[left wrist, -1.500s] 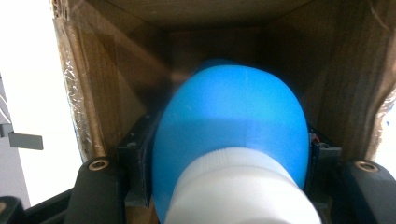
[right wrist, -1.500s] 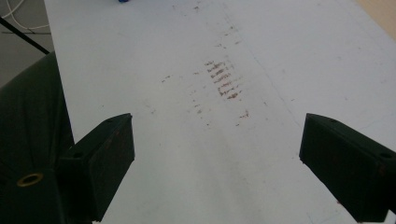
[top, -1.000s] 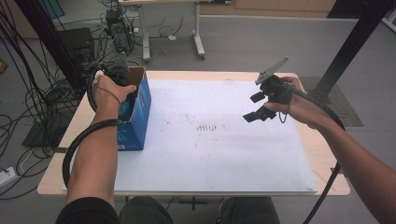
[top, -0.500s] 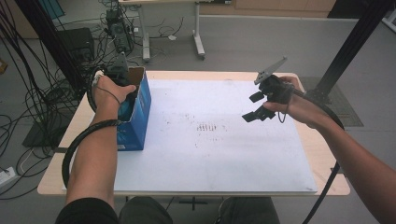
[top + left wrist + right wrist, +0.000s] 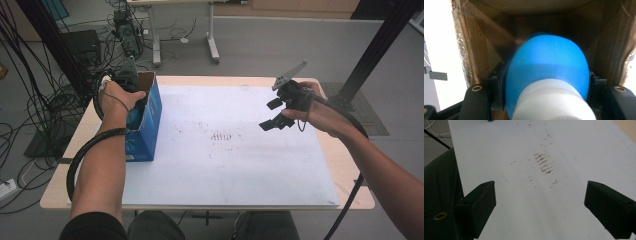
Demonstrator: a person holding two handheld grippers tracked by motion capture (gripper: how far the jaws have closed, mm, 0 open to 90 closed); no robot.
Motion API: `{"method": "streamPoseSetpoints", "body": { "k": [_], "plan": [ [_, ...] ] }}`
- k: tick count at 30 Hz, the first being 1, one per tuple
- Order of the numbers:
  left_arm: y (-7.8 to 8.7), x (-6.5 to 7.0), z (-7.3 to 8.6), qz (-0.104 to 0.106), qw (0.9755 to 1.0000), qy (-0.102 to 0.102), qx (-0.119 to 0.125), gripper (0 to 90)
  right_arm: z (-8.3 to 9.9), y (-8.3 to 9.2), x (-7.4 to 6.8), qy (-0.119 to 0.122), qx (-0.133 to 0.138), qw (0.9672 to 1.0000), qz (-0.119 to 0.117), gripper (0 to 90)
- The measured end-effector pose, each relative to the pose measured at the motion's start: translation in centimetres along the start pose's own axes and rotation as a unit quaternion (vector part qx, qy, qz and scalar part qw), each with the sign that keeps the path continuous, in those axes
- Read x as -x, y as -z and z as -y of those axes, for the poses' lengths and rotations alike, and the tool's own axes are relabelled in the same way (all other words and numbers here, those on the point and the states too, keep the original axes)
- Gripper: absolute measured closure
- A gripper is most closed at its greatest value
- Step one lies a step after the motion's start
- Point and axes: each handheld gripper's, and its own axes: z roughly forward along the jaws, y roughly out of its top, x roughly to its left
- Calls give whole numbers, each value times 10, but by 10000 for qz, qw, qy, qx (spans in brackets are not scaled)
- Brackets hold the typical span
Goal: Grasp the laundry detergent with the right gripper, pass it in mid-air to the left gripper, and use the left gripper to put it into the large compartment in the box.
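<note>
A blue bottle (image 5: 546,60) with a white cap (image 5: 551,102) sits between the jaws of my left gripper (image 5: 546,85), which is shut on it. Brown cardboard walls (image 5: 486,45) surround the bottle on every side. In the high view the left hand reaches down into an open, blue-sided cardboard box (image 5: 150,125) standing at the left edge of the white board (image 5: 225,175). My right gripper (image 5: 271,115) hovers over the board's right side, jaws wide apart and empty. The right gripper view looks along it (image 5: 539,207) at bare board with brown smudges (image 5: 544,163).
The board covers most of a wooden table (image 5: 350,165). Black frame posts (image 5: 375,45) rise behind the table on the right, and cables (image 5: 30,125) crowd the floor on the left. Another table's legs (image 5: 212,40) stand beyond. My knees sit under the near edge.
</note>
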Motion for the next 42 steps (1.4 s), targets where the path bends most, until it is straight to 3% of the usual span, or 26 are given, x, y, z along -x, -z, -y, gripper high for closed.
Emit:
{"method": "streamPoseSetpoints", "body": {
  "k": [6,9,24,33,42],
  "plan": [
    [0,0,0,7,10000,11,16,360,1,-1,0,2,-8,10000,-8,104],
    [2,-1,1,38,10000,-1,17,317,0,-1,0,6,-10,10000,-12,104],
    [27,1,9,-56,9996,-112,248,278,-8,-5,-4,108,20,9999,-52,104],
    [48,2,18,-131,9989,-173,410,258,-9,-4,-3,74,16,10000,-13,104],
    [78,19,28,-27,9966,-356,746,210,-10,2,-2,53,-76,9999,58,104]
  ]
}}
